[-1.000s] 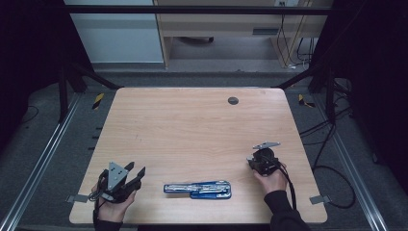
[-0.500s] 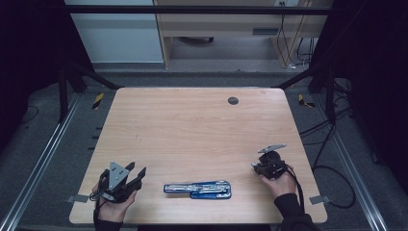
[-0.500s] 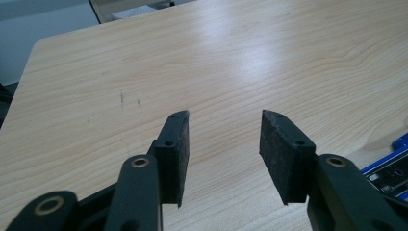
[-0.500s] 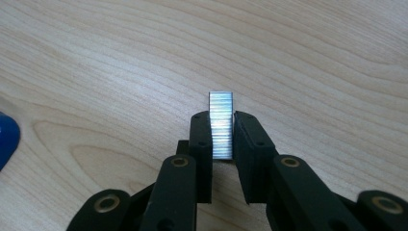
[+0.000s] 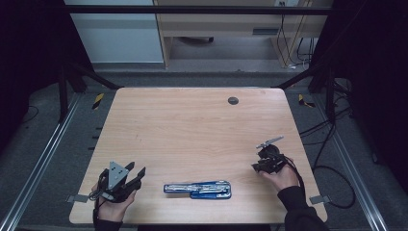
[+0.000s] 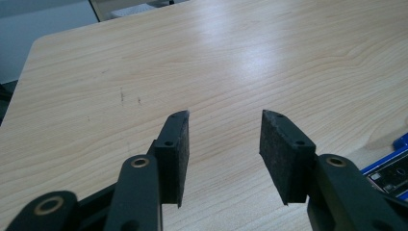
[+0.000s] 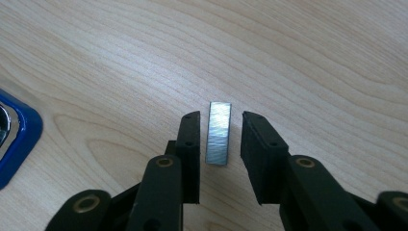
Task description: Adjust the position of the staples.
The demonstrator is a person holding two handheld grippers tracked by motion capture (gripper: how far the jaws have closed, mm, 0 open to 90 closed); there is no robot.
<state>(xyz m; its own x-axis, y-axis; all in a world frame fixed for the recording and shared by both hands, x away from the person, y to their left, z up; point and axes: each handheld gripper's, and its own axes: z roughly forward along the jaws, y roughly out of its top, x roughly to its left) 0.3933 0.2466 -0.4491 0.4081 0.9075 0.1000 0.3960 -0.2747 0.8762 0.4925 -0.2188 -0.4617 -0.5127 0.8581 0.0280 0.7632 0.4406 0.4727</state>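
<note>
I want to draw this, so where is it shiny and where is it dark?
In the left gripper view, a pale glare lies across the wooden table. In the right gripper view, the strip of staples between the open right gripper glints silver, and the blue stapler at the edge looks soft. In the high view, the room around the table is very dark.

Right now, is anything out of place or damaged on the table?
Nothing looks damaged or spilled. A strip of staples lies flat on the wooden table between the jaws of the right claw, which have just been opening and don't touch it. The blue stapler lies opened out flat near the front edge.
</note>
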